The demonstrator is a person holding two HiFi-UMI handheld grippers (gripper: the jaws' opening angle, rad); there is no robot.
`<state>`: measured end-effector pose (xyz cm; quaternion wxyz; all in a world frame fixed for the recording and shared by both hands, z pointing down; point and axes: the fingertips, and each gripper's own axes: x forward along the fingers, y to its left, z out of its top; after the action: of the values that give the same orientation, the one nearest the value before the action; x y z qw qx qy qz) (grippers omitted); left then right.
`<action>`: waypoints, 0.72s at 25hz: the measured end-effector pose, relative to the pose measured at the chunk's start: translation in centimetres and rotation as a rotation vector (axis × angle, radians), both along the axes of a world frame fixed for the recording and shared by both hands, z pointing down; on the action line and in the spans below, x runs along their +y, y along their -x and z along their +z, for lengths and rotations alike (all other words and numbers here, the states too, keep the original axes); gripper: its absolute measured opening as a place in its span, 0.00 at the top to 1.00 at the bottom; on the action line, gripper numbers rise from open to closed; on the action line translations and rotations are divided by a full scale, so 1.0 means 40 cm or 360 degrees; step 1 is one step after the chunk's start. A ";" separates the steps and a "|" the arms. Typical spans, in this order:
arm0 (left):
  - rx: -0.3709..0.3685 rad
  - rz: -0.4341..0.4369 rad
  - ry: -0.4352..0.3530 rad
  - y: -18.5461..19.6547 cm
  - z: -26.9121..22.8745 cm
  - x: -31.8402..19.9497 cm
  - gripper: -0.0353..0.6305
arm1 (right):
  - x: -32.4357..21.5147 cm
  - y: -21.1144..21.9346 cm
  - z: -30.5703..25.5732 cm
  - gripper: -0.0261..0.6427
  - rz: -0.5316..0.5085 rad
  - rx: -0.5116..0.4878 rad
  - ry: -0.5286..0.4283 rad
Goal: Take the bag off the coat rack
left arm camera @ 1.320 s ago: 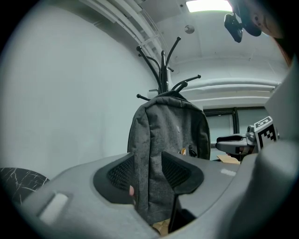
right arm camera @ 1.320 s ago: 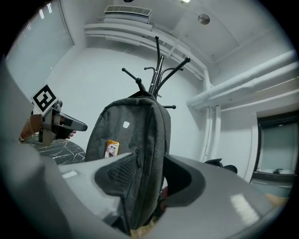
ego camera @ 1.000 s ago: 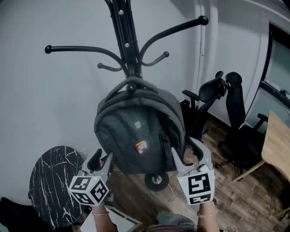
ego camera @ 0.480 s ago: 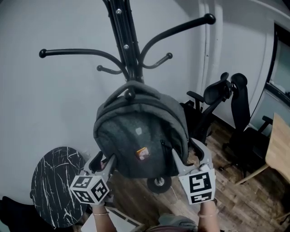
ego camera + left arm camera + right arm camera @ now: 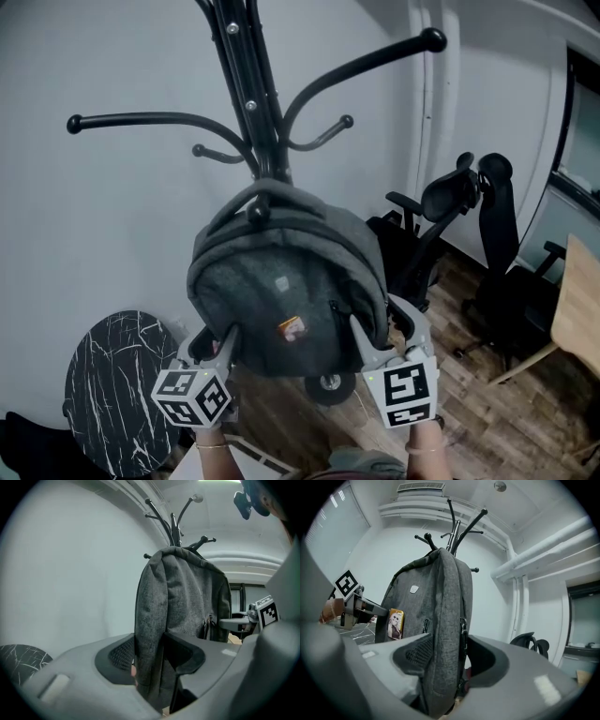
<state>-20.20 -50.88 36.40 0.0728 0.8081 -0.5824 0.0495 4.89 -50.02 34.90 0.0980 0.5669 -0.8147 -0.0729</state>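
A grey backpack (image 5: 281, 291) hangs by its top handle from the black coat rack (image 5: 248, 84). A small picture tag is on its front. My left gripper (image 5: 214, 339) is at the bag's lower left side. Its jaws have just been closing, and in the left gripper view (image 5: 150, 658) the backpack's (image 5: 183, 602) side panel is pinched between the pads. My right gripper (image 5: 380, 319) is at the lower right side. Its jaws have just been opening, and in the right gripper view (image 5: 440, 658) they straddle the backpack's (image 5: 436, 602) zipper edge loosely.
A round black marble table (image 5: 108, 384) stands low on the left. Black office chairs (image 5: 469, 216) crowd the right, with a wooden tabletop (image 5: 577, 309) at the far right edge. A small wheel (image 5: 328, 382) shows under the bag. The white wall is close behind the rack.
Both grippers have edged in and up against the bag's lower sides. The bag now leans slightly to the left on its hook.
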 end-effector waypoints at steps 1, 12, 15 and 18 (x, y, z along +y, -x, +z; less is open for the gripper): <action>-0.0007 -0.0013 -0.0008 -0.002 -0.001 0.000 0.66 | 0.000 0.000 -0.001 0.63 0.0001 0.0004 -0.0014; -0.0072 -0.0096 -0.0093 -0.020 -0.017 0.029 0.81 | 0.020 0.014 -0.016 0.78 -0.0009 0.0046 -0.0135; -0.0078 -0.0108 -0.0116 -0.022 -0.024 0.040 0.82 | 0.025 0.016 -0.021 0.78 -0.0012 0.0044 -0.0157; -0.0082 -0.0112 -0.0130 -0.025 -0.030 0.048 0.83 | 0.030 0.016 -0.027 0.79 -0.0010 0.0038 -0.0181</action>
<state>-19.22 -48.97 35.18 0.0265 0.7879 -0.6137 0.0438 4.24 -48.81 33.81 0.0750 0.5682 -0.8097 -0.1263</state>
